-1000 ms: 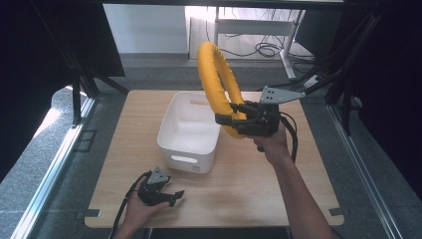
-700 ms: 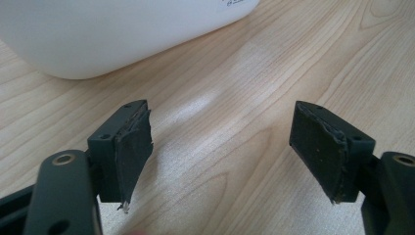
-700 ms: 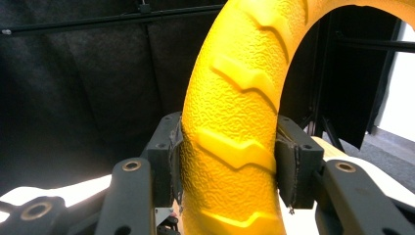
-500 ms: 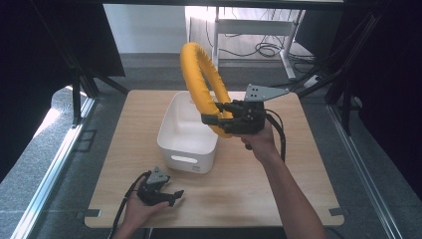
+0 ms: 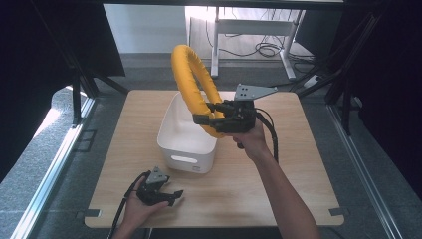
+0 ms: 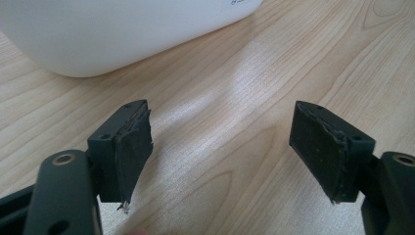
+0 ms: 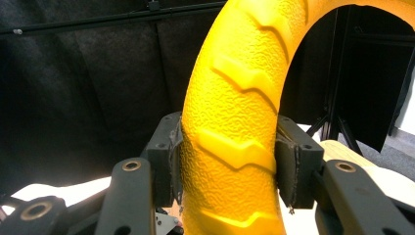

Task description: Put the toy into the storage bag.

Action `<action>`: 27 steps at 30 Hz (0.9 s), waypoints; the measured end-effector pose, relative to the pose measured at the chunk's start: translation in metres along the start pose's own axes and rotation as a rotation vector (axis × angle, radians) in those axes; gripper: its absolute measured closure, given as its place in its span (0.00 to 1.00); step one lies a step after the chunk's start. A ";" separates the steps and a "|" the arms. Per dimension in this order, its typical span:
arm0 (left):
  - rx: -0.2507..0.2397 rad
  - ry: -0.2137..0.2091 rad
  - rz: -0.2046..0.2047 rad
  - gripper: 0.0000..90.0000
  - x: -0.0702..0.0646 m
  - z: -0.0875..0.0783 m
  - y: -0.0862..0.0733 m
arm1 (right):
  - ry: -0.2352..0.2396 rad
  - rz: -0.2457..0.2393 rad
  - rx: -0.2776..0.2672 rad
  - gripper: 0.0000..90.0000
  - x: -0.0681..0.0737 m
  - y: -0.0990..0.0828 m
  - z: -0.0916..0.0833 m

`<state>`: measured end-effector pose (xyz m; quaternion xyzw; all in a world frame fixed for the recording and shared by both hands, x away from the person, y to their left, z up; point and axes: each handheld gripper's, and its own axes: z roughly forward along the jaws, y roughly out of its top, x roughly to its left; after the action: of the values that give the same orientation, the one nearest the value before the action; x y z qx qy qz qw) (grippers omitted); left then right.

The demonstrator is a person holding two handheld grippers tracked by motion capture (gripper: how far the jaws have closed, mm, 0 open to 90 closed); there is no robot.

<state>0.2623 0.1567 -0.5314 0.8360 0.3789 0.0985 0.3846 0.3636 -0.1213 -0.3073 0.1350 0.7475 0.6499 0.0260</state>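
getting the ring into the bin without fumbling it

so the right gripper [image 5: 211, 118] is pinching a yellow ring [image 5: 191, 82] by its lower arc. in the right gripper view both pads are pressed flat against the ring's [image 7: 235, 122] textured sides, so the grip looks solid. the ring stands upright, lifted above the right rim of the white bin [image 5: 171, 139], with most of the loop hanging over the bin's opening.

my read is that the job is dropping the ring into the bin. the ring looks taller than the bin is deep, and maybe about as long as the opening, so i wouldn't just let go from up there. i'd tilt it so it lines up with the bin's long side, bring it low until the bottom edge is inside the walls, and only then spread the jaws. letting go high risks it bouncing off the rim or rolling out, since it's round and looks rubbery.

the left gripper [image 5: 159, 191] sits on the table [image 5: 298, 169] in front of the bin, jaws spread with nothing between them; the left gripper view has the bin's [image 6: 122, 29] wall just ahead. it could steady the bin's front wall if the ring nudges it.
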 end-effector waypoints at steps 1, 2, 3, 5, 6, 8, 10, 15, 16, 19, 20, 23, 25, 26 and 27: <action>-0.001 -0.001 -0.001 0.26 0.000 0.000 0.000 | -0.001 -0.001 0.002 0.57 0.000 0.000 0.001; 0.000 -0.001 -0.001 0.27 0.000 0.000 0.000 | -0.001 -0.001 0.006 0.57 0.000 0.000 0.001; 0.001 -0.001 0.000 0.26 0.000 0.000 0.000 | 0.000 0.000 0.008 0.57 0.000 0.000 0.002; 0.002 -0.002 0.001 0.26 0.000 0.001 0.000 | 0.003 0.003 0.009 0.57 0.000 0.001 0.004; 0.002 -0.001 0.000 0.26 0.000 0.001 0.000 | 0.005 -0.002 0.008 0.57 0.000 0.000 0.006; 0.001 0.000 0.002 0.26 0.000 0.001 0.000 | 0.011 0.002 0.009 0.57 -0.001 0.000 0.009; 0.001 0.002 0.000 0.26 0.000 0.000 0.000 | 0.017 0.005 0.010 0.57 -0.001 -0.001 0.013; 0.001 0.001 -0.002 0.26 0.000 0.000 0.000 | 0.030 0.002 0.020 0.57 -0.002 -0.004 0.021; 0.002 0.003 0.000 0.26 0.001 0.000 0.000 | 0.031 0.004 0.020 0.57 -0.002 -0.004 0.022; 0.005 0.005 0.005 0.27 0.001 0.000 0.000 | 0.039 0.003 0.024 0.57 -0.002 -0.005 0.027; 0.005 0.005 0.006 0.26 0.001 0.000 0.000 | 0.042 0.008 0.023 0.57 -0.002 -0.006 0.028; 0.004 0.005 0.005 0.26 0.001 0.000 0.000 | 0.052 0.009 0.027 0.57 -0.001 -0.007 0.032; 0.006 0.006 0.006 0.26 0.002 0.000 -0.001 | 0.056 0.012 0.030 0.57 -0.001 -0.009 0.034; 0.006 0.006 0.006 0.26 0.001 0.000 -0.001 | 0.058 0.013 0.031 0.57 -0.001 -0.011 0.035; 0.006 0.004 0.005 0.26 0.001 0.000 -0.001 | 0.058 0.013 0.033 0.57 -0.001 -0.011 0.036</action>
<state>0.2627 0.1578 -0.5319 0.8378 0.3780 0.1001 0.3811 0.3703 -0.0884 -0.3241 0.1213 0.7576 0.6414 -0.0018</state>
